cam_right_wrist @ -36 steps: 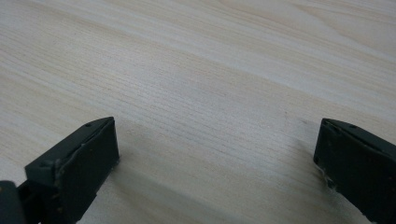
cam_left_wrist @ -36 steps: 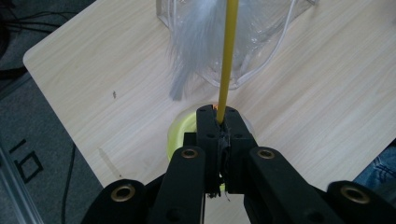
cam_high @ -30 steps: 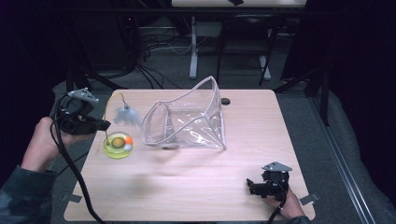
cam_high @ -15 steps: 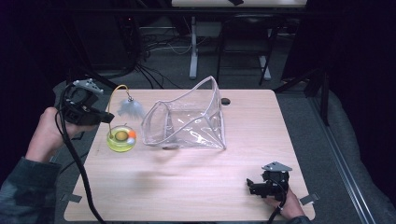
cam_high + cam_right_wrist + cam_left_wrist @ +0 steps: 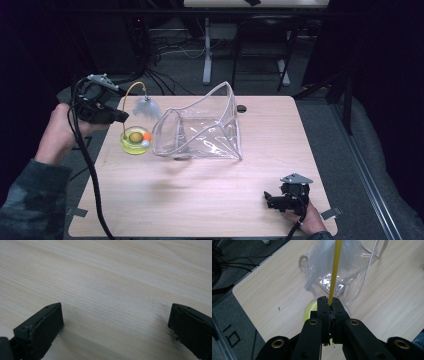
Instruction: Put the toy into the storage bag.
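1. Yellow wand (image 5: 335,272) of the feather toy: my left gripper (image 5: 121,116) has its jaws clamped on it, above the yellow dish (image 5: 135,143).
2. A clear plastic bag (image 5: 200,130) crowds just beside it on the worktop (image 5: 200,200).
3. My right gripper (image 5: 268,198), jaws wide apart and empty, rests well apart.

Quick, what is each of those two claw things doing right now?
Left gripper: shut on the thin yellow wand of a feathered toy.
Right gripper: open, holding nothing, over the light wooden table.
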{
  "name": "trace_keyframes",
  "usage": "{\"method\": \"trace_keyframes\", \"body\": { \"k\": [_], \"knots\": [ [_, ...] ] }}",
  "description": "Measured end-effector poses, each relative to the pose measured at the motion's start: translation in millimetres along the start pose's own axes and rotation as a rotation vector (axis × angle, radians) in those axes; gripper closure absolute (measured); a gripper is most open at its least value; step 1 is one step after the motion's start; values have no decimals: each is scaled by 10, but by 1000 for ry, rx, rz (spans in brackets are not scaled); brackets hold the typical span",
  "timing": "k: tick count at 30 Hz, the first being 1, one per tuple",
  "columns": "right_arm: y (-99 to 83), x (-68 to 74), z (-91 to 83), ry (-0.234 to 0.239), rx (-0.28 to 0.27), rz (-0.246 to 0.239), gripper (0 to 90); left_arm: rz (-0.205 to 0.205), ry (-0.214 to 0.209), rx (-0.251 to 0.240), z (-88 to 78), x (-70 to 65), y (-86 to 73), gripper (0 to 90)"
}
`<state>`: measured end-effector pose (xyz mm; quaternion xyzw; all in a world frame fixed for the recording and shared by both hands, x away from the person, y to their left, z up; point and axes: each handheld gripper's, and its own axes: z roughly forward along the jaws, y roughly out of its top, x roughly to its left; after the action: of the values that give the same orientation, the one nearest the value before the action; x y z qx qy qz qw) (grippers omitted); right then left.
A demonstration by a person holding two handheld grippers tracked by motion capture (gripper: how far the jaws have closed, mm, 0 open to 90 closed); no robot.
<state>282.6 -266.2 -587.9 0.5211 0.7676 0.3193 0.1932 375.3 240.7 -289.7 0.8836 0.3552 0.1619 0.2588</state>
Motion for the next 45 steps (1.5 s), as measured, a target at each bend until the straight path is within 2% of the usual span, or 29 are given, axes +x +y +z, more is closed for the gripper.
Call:
{"method": "trace_keyframes", "body": {
  "k": [24,37,45],
  "knots": [
    [-1,0,0,0,0,-1,0,43,-34,26,266,-6,401,881],
    [-1,-2,-1,0,1,-4,0,45,-46,36,421,-36,582,881],
    [-2,2,-2,-2,2,-1,0,44,-43,63,550,-70,679,880]
  ]
}}
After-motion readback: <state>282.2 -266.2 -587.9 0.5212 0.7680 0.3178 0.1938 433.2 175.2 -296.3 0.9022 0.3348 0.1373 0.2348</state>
